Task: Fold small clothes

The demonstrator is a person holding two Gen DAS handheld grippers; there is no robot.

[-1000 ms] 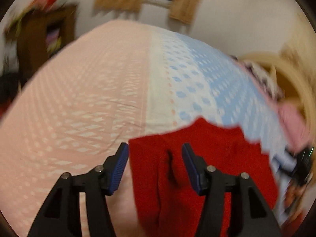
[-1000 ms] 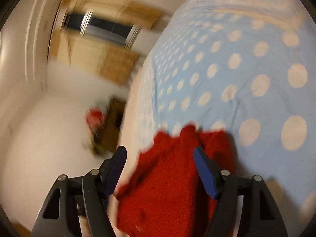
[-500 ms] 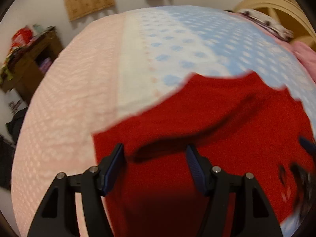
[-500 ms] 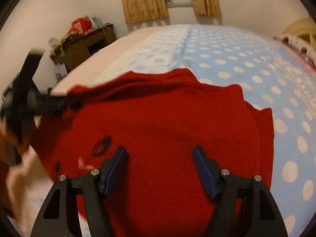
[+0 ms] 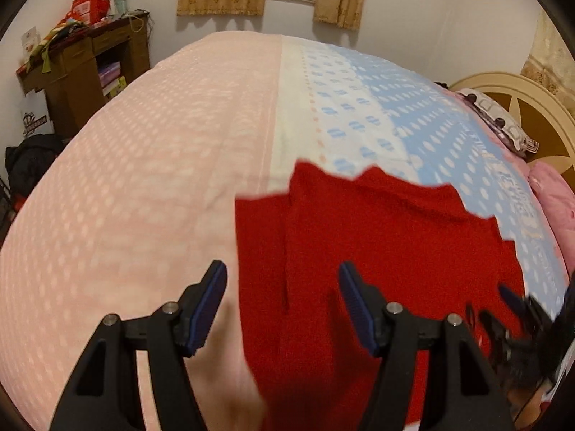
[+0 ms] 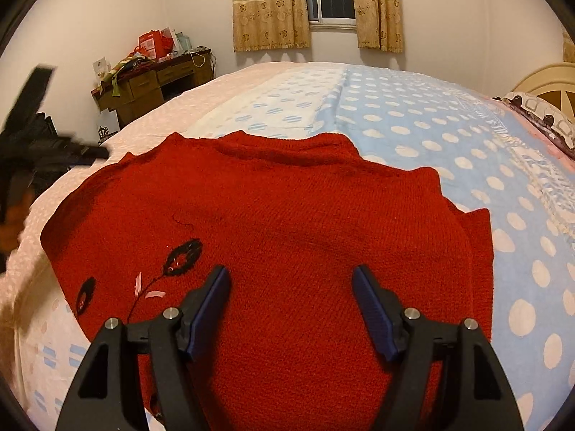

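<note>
A small red knitted sweater (image 6: 287,215) with black flower embroidery (image 6: 181,256) lies spread on the bed (image 6: 431,136). It also shows in the left wrist view (image 5: 377,244), with a sleeve folded along its left side. My right gripper (image 6: 291,287) is open and empty, hovering over the sweater's near part. My left gripper (image 5: 282,287) is open and empty over the sweater's left edge. The right gripper shows blurred at the lower right of the left wrist view (image 5: 521,316). The left gripper shows blurred at the left of the right wrist view (image 6: 43,143).
The bed cover is pink (image 5: 143,179) on the left and blue with white dots (image 6: 449,151) on the right. A cluttered wooden desk (image 6: 151,86) stands by the far wall. A headboard (image 5: 521,107) and pillows (image 5: 499,125) are at the right.
The sweater has been laid down flat on the bed. Both open grippers have pulled back a little; the views have steadied.
</note>
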